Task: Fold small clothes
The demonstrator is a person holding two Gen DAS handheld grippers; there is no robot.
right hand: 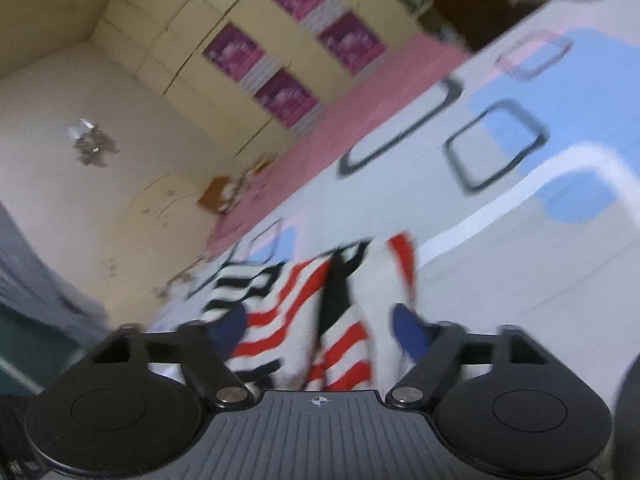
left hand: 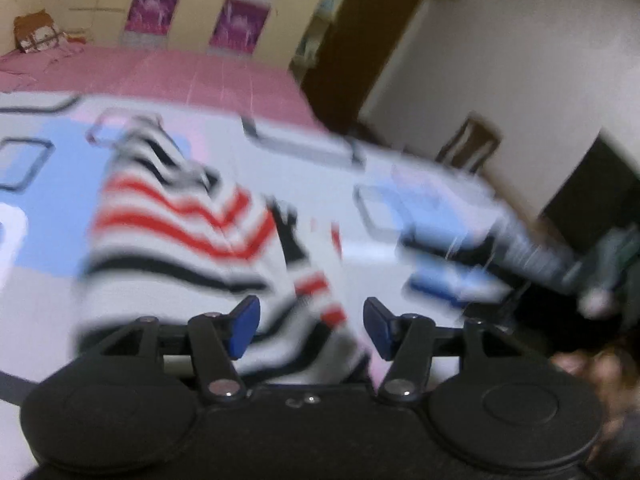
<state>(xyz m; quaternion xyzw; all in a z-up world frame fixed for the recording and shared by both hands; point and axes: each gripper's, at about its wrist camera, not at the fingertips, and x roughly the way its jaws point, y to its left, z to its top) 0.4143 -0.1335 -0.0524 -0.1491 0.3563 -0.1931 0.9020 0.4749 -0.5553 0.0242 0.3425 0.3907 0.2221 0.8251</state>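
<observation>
A small white garment with red and black stripes (left hand: 180,236) lies bunched on the patterned bedsheet (left hand: 52,216). My left gripper (left hand: 311,328) hovers just over its near edge, its blue pads (left hand: 244,326) wide apart, with a striped sleeve showing in the gap and neither pad pressing on it. In the right wrist view the same garment (right hand: 288,320) sits folded into ridges right in front of my right gripper (right hand: 318,330). Its blue pads (right hand: 408,332) also stand apart with cloth between them but not pinched. Both views are motion-blurred.
The sheet (right hand: 540,264) is white with light-blue patches and grey rounded squares. A pink blanket (left hand: 180,72) lies beyond it, below a cream wardrobe with purple panels (right hand: 296,20). A brown bag (left hand: 34,32) sits far left. A blurred shape (left hand: 520,252) streaks across the bed's right edge.
</observation>
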